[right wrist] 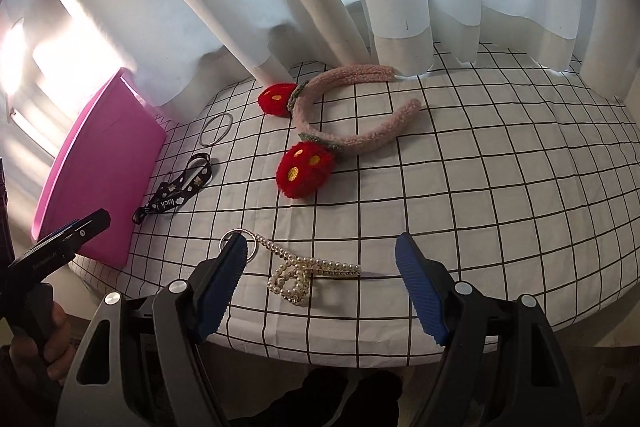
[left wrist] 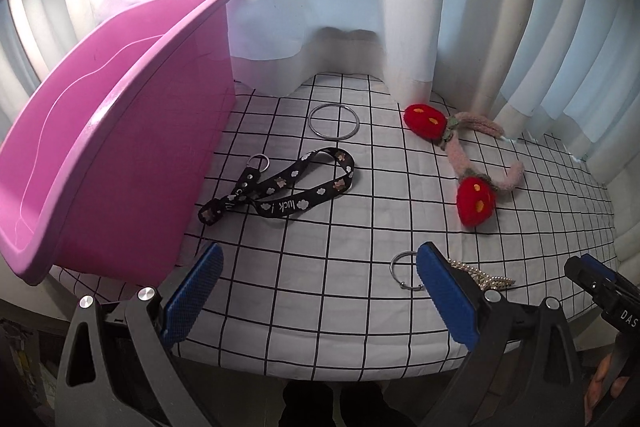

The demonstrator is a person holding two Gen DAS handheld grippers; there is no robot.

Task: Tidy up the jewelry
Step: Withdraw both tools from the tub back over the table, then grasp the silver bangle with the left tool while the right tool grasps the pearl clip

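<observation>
Pearl clip point(right wrist: 308, 273) lies btwn spread fingers of right gripper point(right wrist: 320, 287), not touched. Left gripper point(left wrist: 320, 291) also spread, pink bin point(left wrist: 120, 131) ahead-left, lanyard point(left wrist: 288, 187) ahead.

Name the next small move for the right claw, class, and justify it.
Probably ease the right claw down and close on the pearl hair clip: it lies between the open fingers, nothing is held, and the pink tub waits at left.

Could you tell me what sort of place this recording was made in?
Probably a room at home, beside a window: white curtains hang with daylight behind, a grid-patterned cloth covers the surface, and a pink tub stands by a plush headband and a pearl hair clip.
</observation>
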